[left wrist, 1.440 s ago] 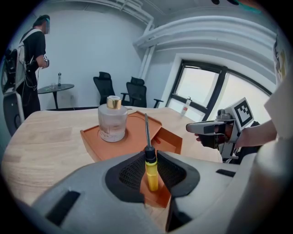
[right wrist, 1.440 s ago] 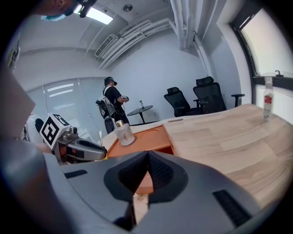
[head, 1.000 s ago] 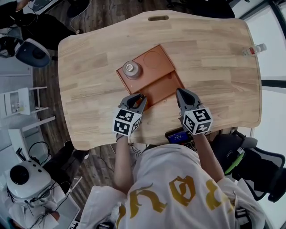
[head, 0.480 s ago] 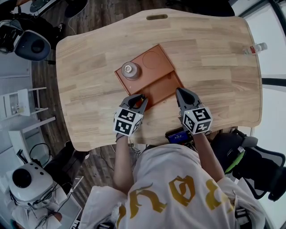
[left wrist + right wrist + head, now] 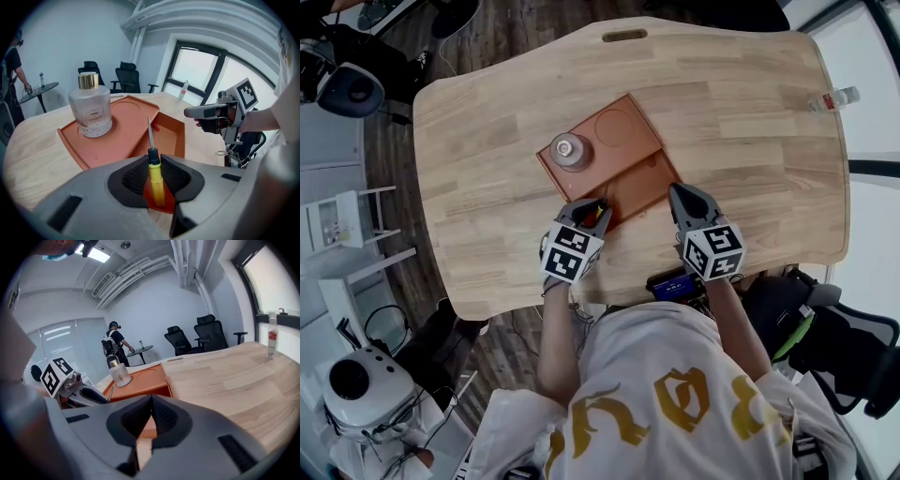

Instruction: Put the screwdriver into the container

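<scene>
A screwdriver [image 5: 153, 165] with a yellow handle, black collar and thin metal shaft sticks out of my left gripper [image 5: 152, 176], which is shut on it. Its shaft points over the near corner of the orange container [image 5: 131, 136], a flat tray with a deeper compartment. From the head view the left gripper [image 5: 589, 212] sits at the container's [image 5: 623, 178] front left edge, the screwdriver tip [image 5: 598, 203] just showing. My right gripper [image 5: 684, 201] hovers at the front right edge, shut with nothing in it. The same container [image 5: 140, 380] lies ahead in the right gripper view.
A glass bottle [image 5: 568, 148] with a gold cap stands on the container's raised part. A small clear bottle [image 5: 832, 101] lies near the wooden table's [image 5: 741, 141] far right edge. Office chairs and a person standing by a small table show in the background.
The left gripper with the screwdriver has edged slightly forward and right toward the container's corner. The right gripper has stayed where it was.
</scene>
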### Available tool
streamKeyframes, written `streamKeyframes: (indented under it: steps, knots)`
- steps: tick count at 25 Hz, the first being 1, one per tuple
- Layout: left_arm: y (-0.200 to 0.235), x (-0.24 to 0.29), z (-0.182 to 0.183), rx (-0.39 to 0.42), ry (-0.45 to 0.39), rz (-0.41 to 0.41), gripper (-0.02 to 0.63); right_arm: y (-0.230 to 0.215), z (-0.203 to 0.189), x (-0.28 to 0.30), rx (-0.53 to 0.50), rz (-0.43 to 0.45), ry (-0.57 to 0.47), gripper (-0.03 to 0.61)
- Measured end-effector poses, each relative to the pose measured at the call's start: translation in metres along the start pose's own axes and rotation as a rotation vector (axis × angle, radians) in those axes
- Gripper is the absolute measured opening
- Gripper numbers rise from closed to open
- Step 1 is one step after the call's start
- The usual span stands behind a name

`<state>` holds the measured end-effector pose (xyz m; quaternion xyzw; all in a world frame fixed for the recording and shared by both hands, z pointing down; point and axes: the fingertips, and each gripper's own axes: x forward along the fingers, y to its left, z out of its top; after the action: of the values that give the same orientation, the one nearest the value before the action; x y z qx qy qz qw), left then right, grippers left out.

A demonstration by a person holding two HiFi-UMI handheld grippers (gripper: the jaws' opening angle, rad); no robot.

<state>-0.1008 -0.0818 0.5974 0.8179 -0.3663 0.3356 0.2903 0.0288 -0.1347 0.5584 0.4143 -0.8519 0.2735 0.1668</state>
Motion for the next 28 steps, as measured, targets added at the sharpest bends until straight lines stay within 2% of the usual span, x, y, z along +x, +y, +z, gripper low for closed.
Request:
streamKeyframes:
  steps: [6, 11, 17, 22, 28]
  knots:
    - [0.002, 0.004, 0.000, 0.014, 0.042, -0.010, 0.081, -0.004, -0.002, 0.003, 0.008, -0.008, 0.006, 0.009]
    - [-0.006, 0.013, 0.000, 0.081, 0.116, -0.016, 0.081, -0.004, -0.001, 0.005, -0.001, -0.008, 0.006, 0.009]
    - [-0.011, 0.021, -0.001, 0.125, 0.193, -0.018, 0.081, -0.009, -0.004, 0.001, 0.004, -0.022, 0.012, 0.009]
    - [-0.008, 0.026, -0.002, 0.114, 0.239, -0.011, 0.081, -0.014, -0.004, -0.001, 0.006, -0.028, 0.013, 0.009]
    - [-0.008, 0.036, -0.005, 0.125, 0.331, -0.014, 0.081, -0.015, -0.005, -0.003, 0.009, -0.029, 0.015, 0.009]
